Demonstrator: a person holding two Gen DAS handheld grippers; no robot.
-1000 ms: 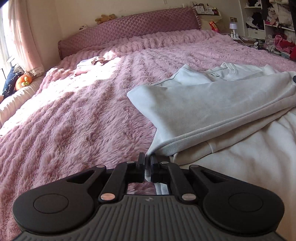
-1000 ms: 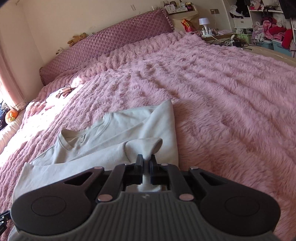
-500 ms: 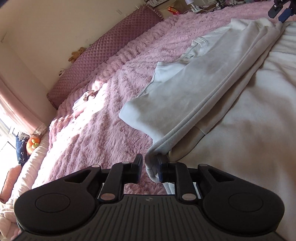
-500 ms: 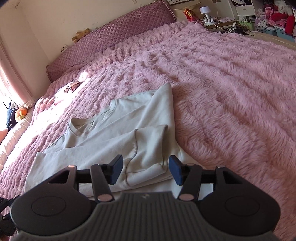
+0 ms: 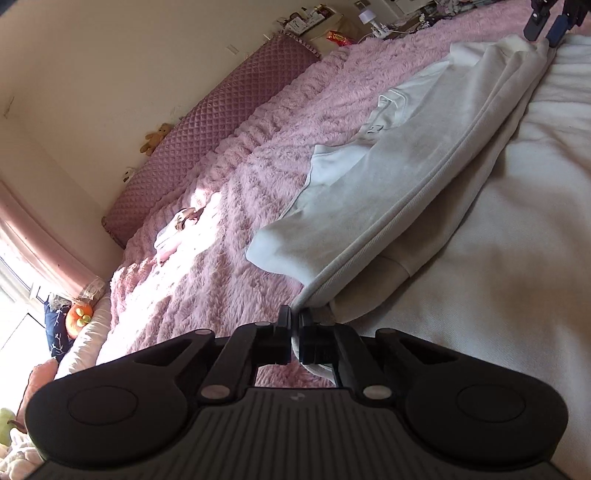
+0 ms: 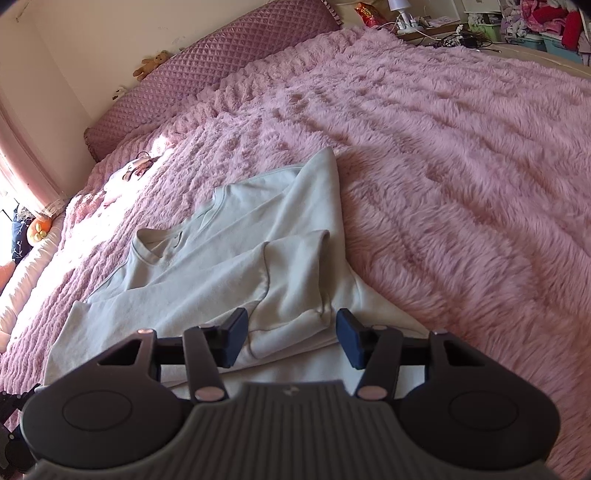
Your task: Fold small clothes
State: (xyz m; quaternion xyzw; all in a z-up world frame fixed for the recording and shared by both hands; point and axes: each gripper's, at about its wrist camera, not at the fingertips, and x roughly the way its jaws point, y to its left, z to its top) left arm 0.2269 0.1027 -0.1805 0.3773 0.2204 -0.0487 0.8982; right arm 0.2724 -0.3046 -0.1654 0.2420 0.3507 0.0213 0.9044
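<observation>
A pale grey-white sweatshirt (image 5: 424, 173) lies partly folded on the pink fluffy bedspread (image 5: 207, 266). My left gripper (image 5: 294, 334) is shut on the sweatshirt's hem edge at its near corner. In the right wrist view the sweatshirt (image 6: 229, 266) lies with a sleeve folded across its body, cuff nearest me. My right gripper (image 6: 291, 341) is open and empty, its blue pads (image 6: 236, 341) just above the folded sleeve. The right gripper's fingertips also show in the left wrist view (image 5: 546, 22), at the far end of the garment.
A quilted purple headboard (image 6: 207, 70) with a small teddy bear (image 6: 151, 64) runs along the wall. A small pink garment (image 6: 129, 171) lies in the sunlit patch. A nightstand with a lamp (image 6: 399, 9) and shelves of clothes (image 6: 546, 29) stand at the right.
My right gripper let go of the sleeve, opened wide and drew back a little. My left gripper loosened on the hem, shut on it again, and rolled so the view tilts.
</observation>
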